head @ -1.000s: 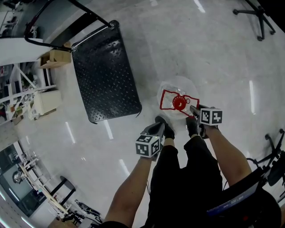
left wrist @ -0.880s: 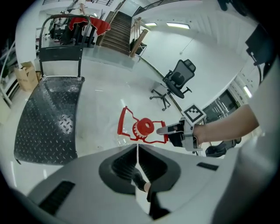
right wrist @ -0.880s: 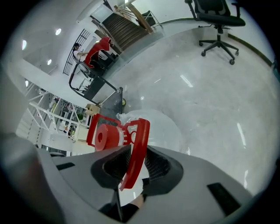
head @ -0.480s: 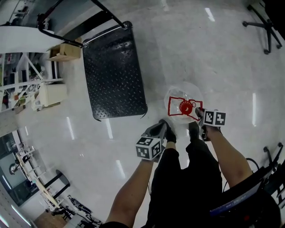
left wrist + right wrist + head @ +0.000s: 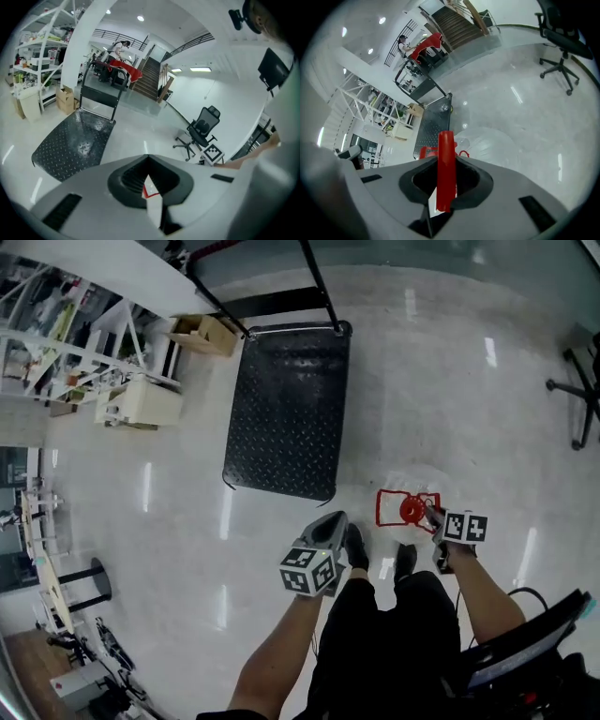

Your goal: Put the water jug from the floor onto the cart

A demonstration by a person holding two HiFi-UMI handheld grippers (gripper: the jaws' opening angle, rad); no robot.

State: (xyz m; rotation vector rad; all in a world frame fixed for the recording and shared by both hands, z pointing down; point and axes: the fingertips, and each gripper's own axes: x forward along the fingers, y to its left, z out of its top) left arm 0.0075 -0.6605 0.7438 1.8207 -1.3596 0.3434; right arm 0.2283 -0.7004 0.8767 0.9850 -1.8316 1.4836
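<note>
The water jug (image 5: 405, 484) is clear, with a red cap and a red carry handle (image 5: 397, 509). It is just right of the near end of the black flat cart (image 5: 291, 399). My right gripper (image 5: 431, 514) is shut on that red handle (image 5: 446, 159), its jaws having closed on it a moment ago; the jug's clear body (image 5: 487, 143) hangs beyond them. My left gripper (image 5: 330, 521) is apart from the jug, to its left, shut with nothing held (image 5: 150, 161). The cart (image 5: 70, 140) lies ahead of it.
The cart's upright push handle (image 5: 314, 282) is at its far end. A cardboard box (image 5: 204, 334) and white shelving (image 5: 84, 362) stand at the left. An office chair (image 5: 577, 390) is at the right edge. The person's shoes (image 5: 354, 545) are beside the jug.
Both grippers have risen. The right gripper has closed on the red handle and the jug has come up with it. The head view has swung, so the cart now sits more central.
</note>
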